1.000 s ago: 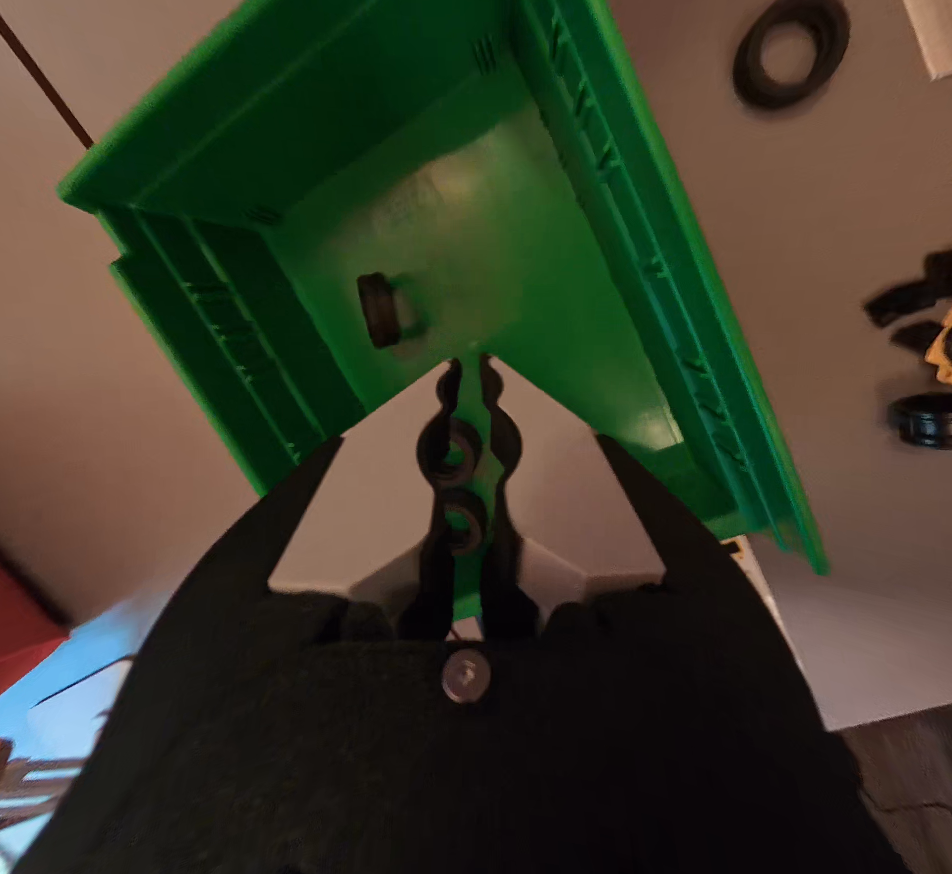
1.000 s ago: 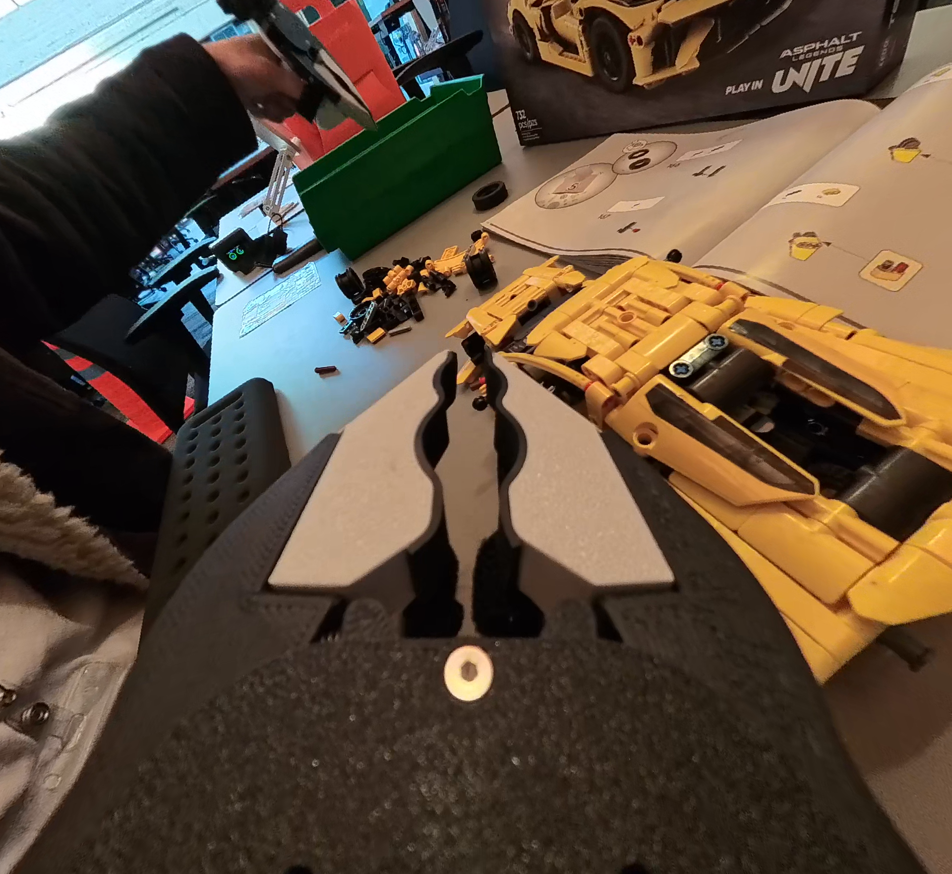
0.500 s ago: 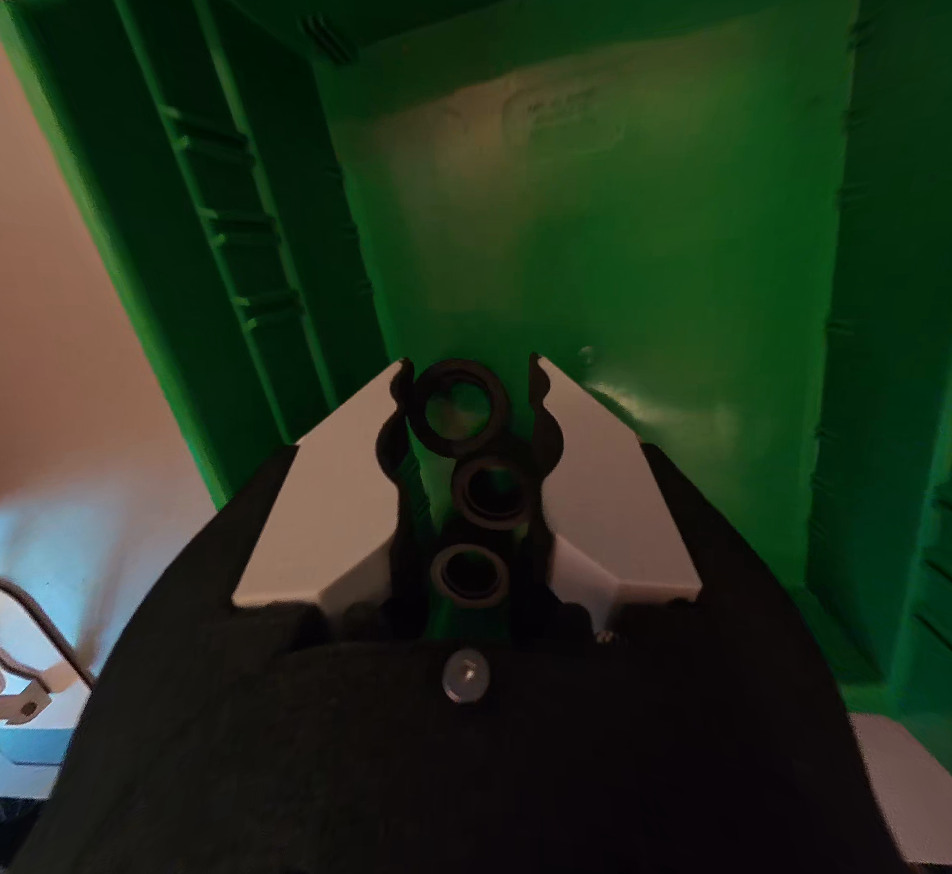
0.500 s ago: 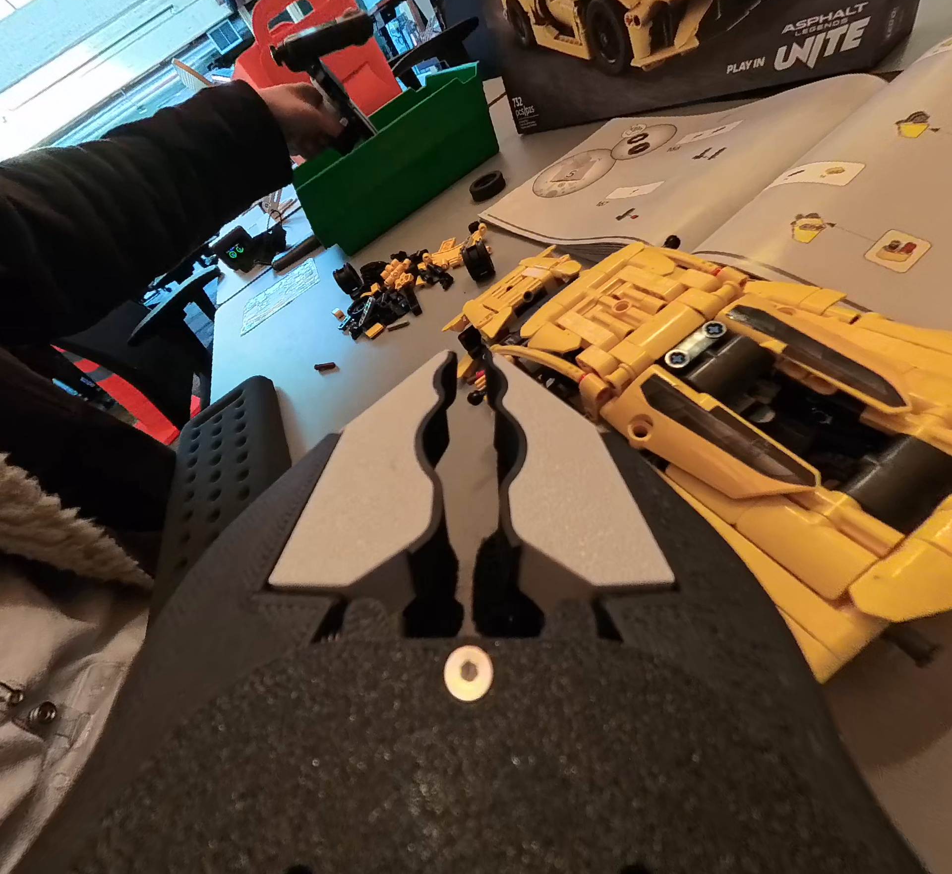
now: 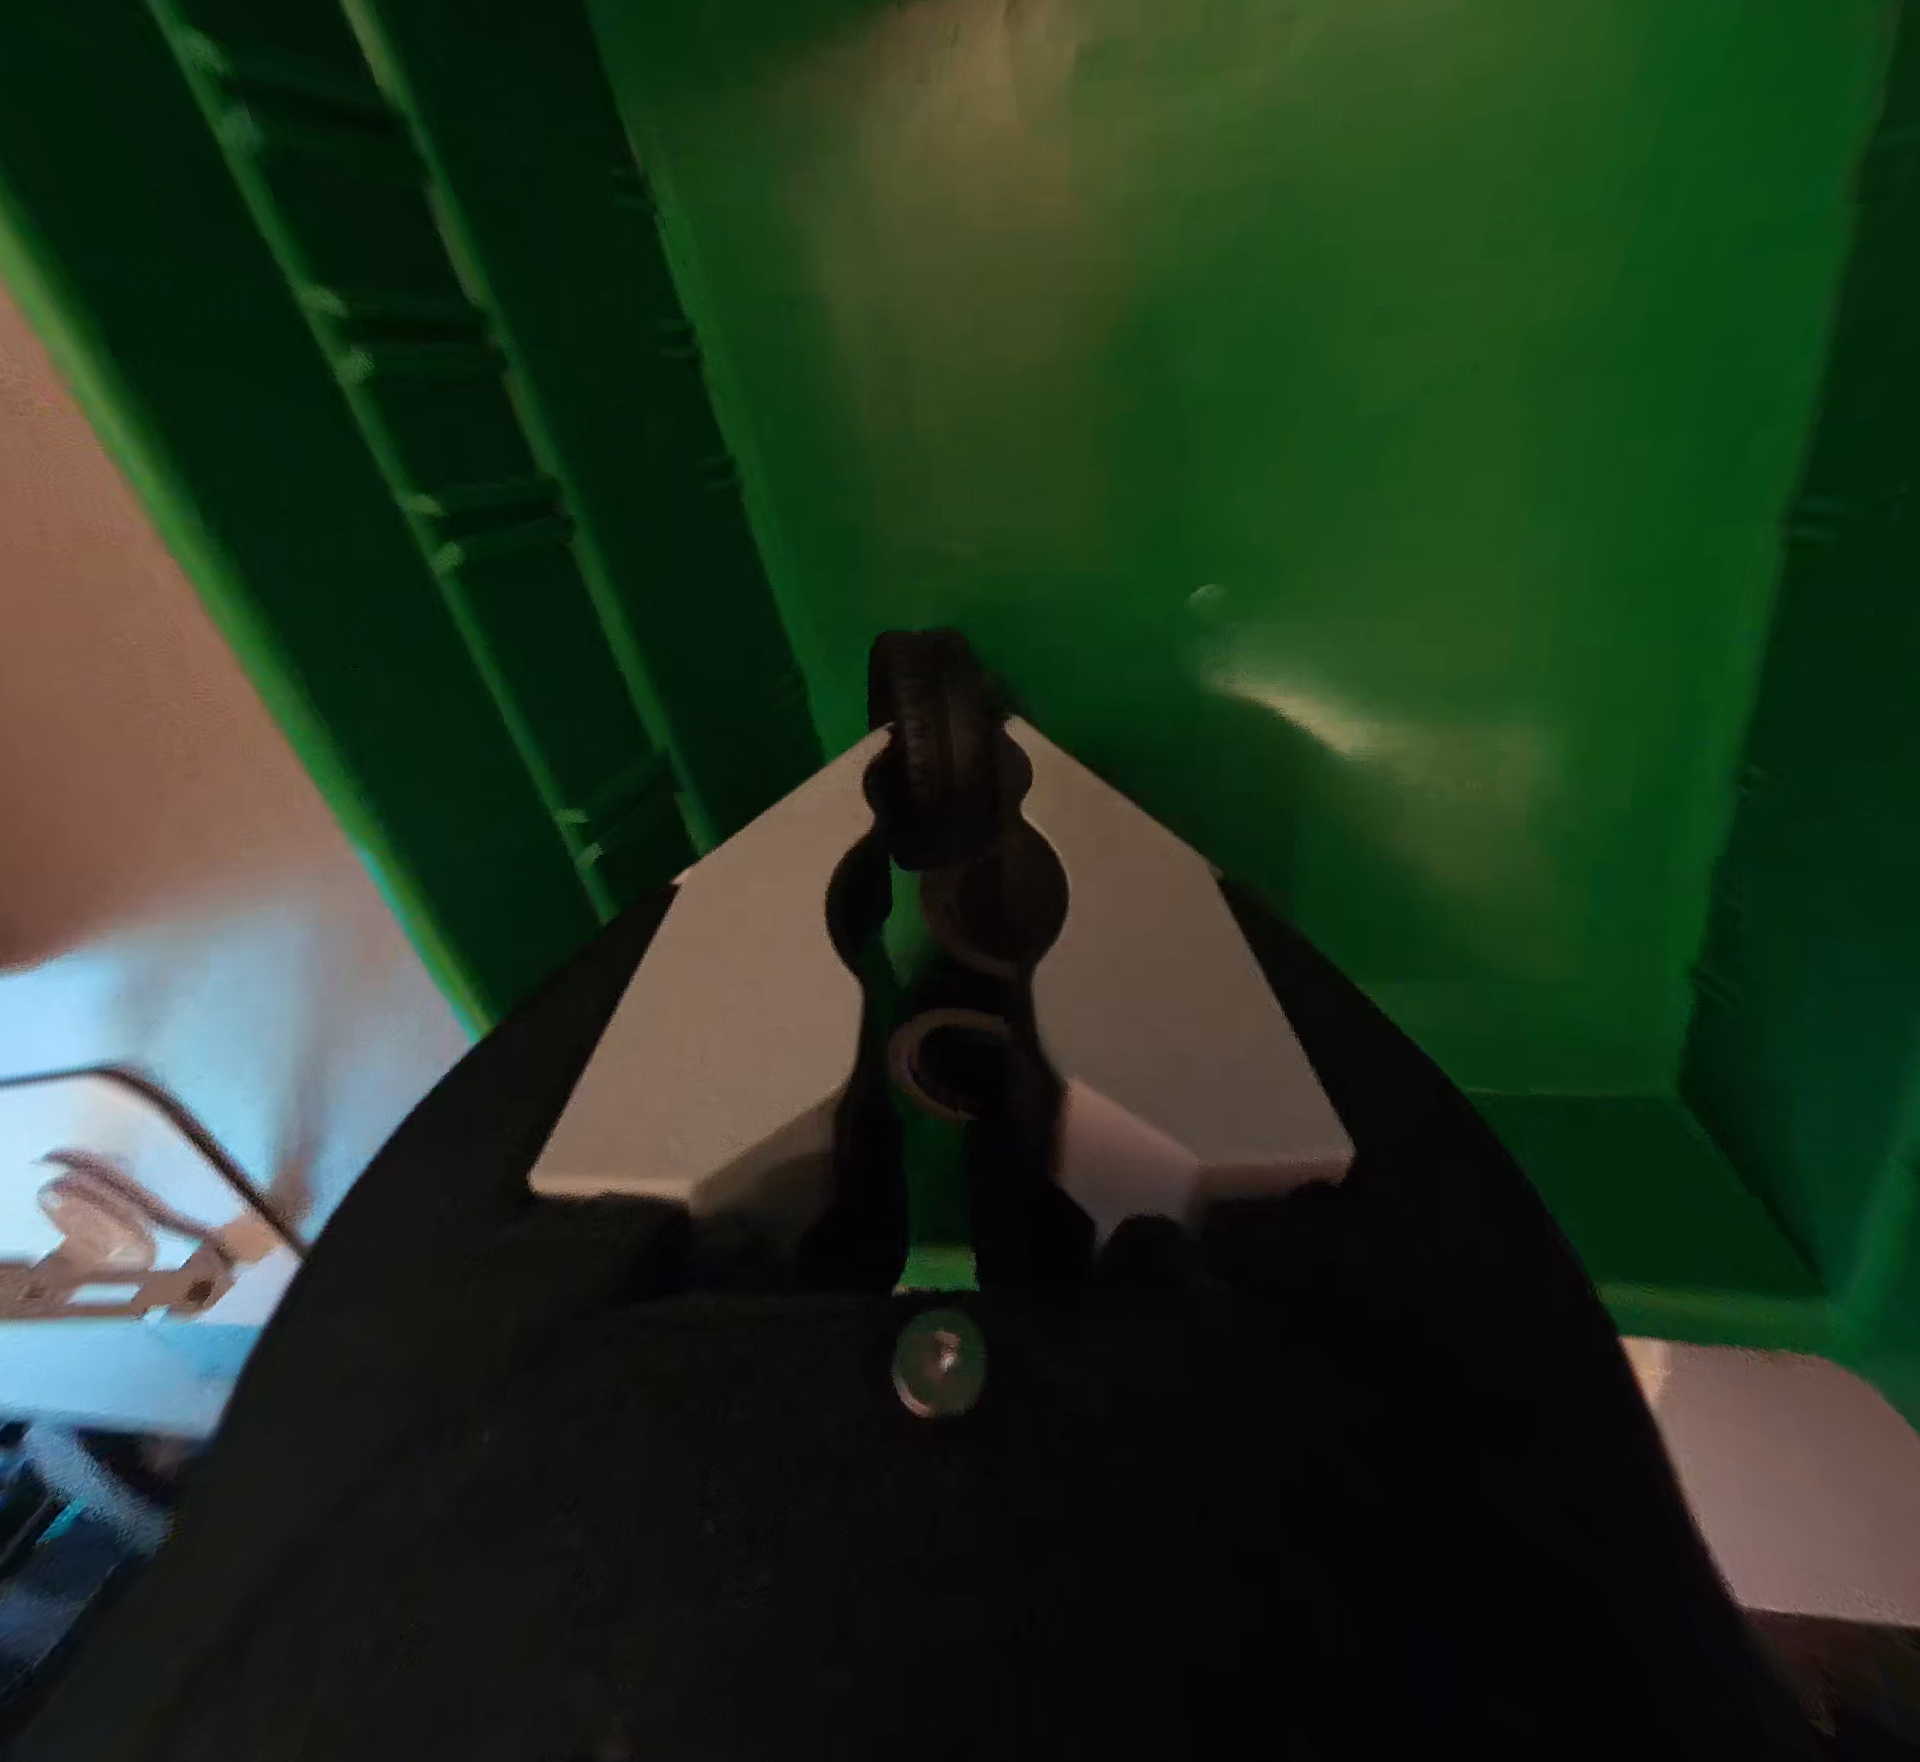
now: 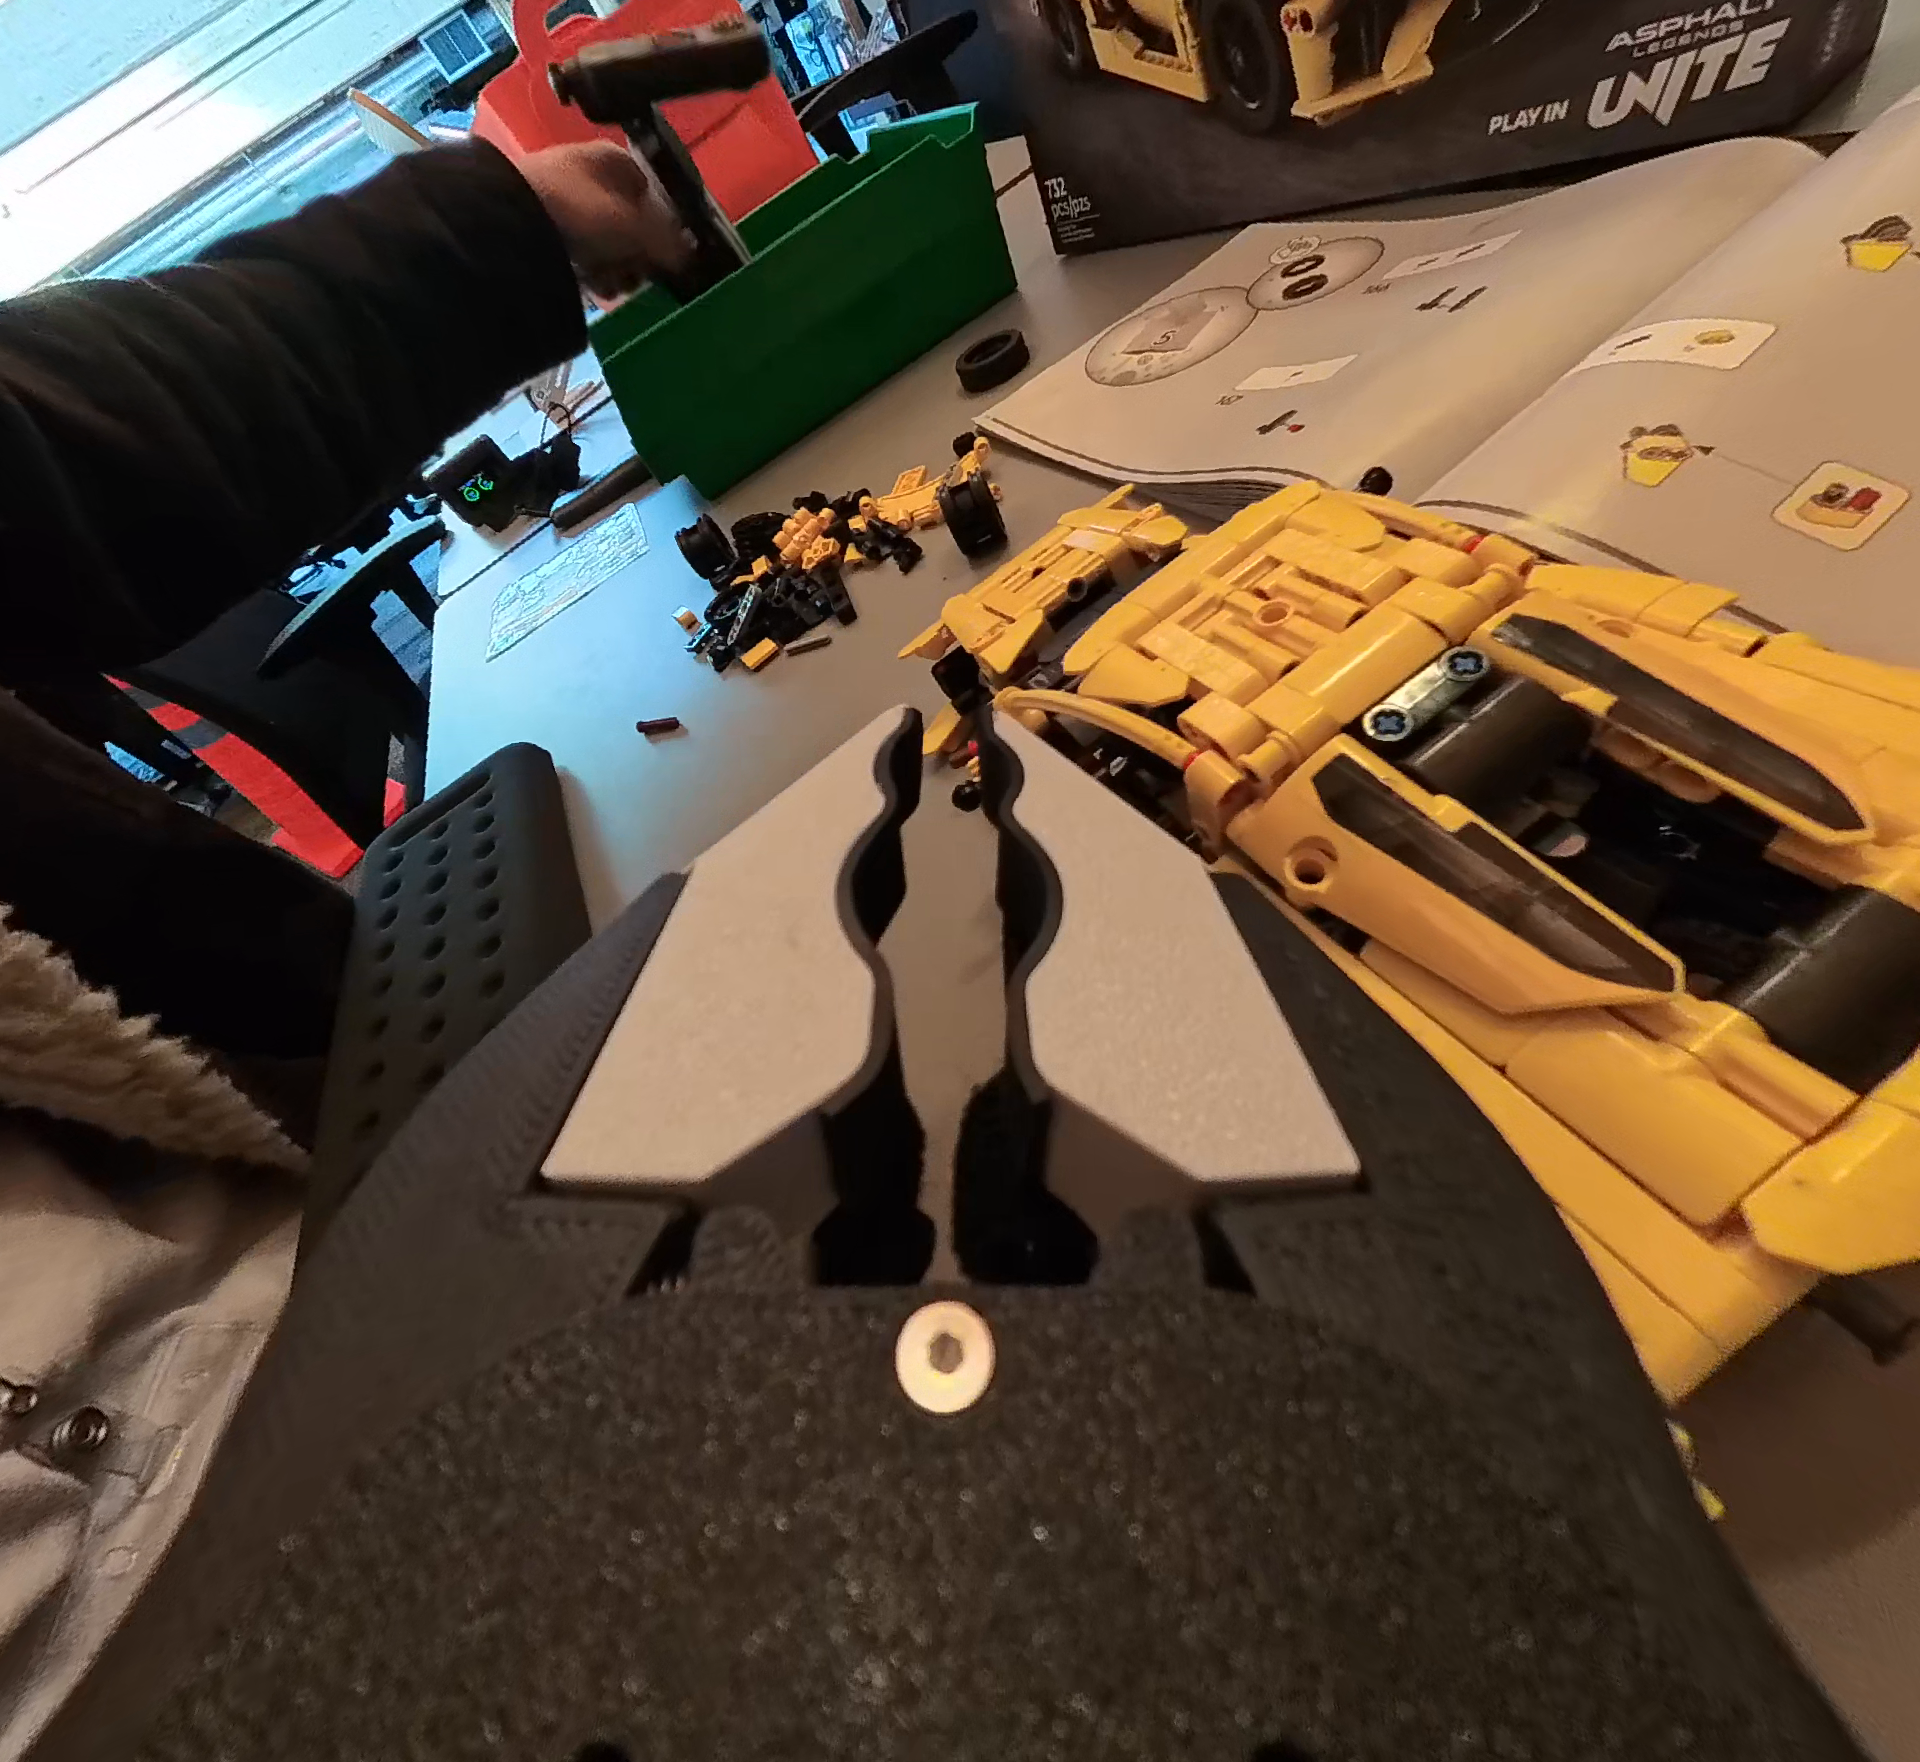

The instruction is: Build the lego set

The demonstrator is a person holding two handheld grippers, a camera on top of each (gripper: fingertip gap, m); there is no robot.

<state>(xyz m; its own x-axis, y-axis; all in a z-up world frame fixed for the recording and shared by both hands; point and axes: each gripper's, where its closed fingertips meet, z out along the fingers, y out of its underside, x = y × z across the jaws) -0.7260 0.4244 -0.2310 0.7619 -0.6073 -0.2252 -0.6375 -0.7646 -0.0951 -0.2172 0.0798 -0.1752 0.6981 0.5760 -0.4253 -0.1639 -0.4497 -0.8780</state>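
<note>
While the right claw (image 6: 951, 756) idles nearly closed and empty over the desk (image 6: 582, 673) beside the yellow car (image 6: 1403, 756), our left claw (image 5: 940, 736) sits down inside the green bin (image 5: 1299, 310). Half a second ago it was spread around black rings; now it is clamped on one small tyre (image 5: 925, 704) (edge-on, blurred). We judge the wheel part secured, ready to carry to the car.

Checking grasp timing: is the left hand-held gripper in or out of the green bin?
In. Left hand-held gripper sits between the green bin walls, pinching a black tyre.
</note>
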